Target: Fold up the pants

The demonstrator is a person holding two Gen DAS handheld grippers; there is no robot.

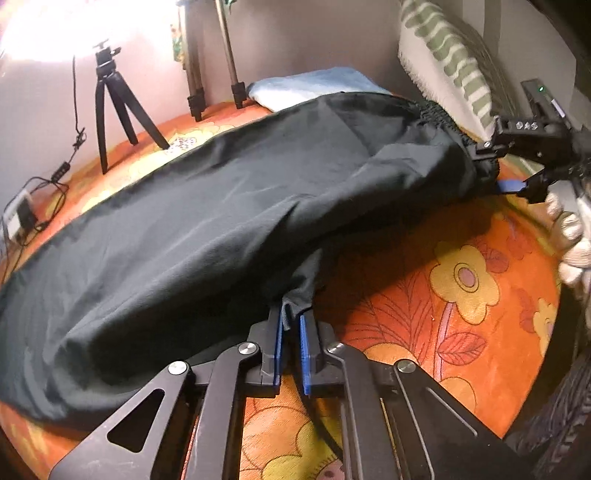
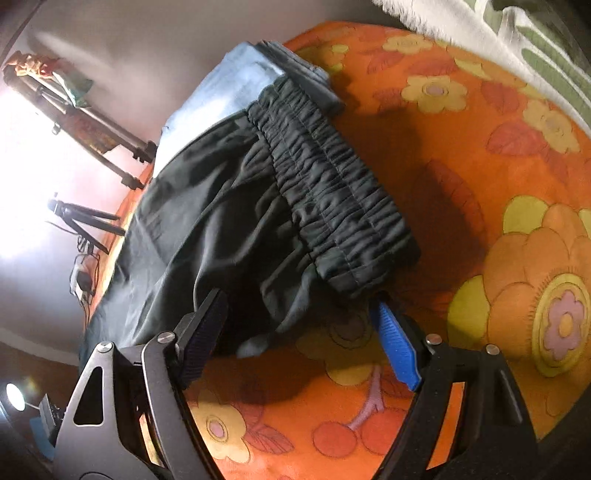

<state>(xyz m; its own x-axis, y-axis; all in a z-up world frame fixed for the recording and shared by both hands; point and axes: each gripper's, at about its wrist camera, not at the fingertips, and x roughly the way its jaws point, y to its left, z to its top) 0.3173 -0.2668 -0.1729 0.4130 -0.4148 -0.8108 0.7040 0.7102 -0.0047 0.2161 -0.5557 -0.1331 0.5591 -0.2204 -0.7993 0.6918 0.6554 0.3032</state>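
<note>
You're working in a home bedroom set up for filming. You're on a bed with an orange flowered sheet (image 1: 461, 295), a green-striped pillow (image 1: 450, 55) by the wall and folded blue cloth (image 1: 314, 85) behind. Near the wall stand a small tripod (image 1: 114, 99), taller tripod legs (image 1: 214, 66), a bright lamp (image 1: 48, 26) and a plugged-in cable (image 1: 40, 192).

The pants (image 1: 207, 221) are black, with a gathered, stitched waistband (image 2: 328, 192). Under them the bedspread (image 1: 461, 295) is bright orange with yellow flowers and red leaves. A folded cloth (image 2: 221, 92) is light blue. The pillow (image 1: 454, 55) is white with green stripes. The gripper pads (image 2: 397, 347) are blue.
</note>
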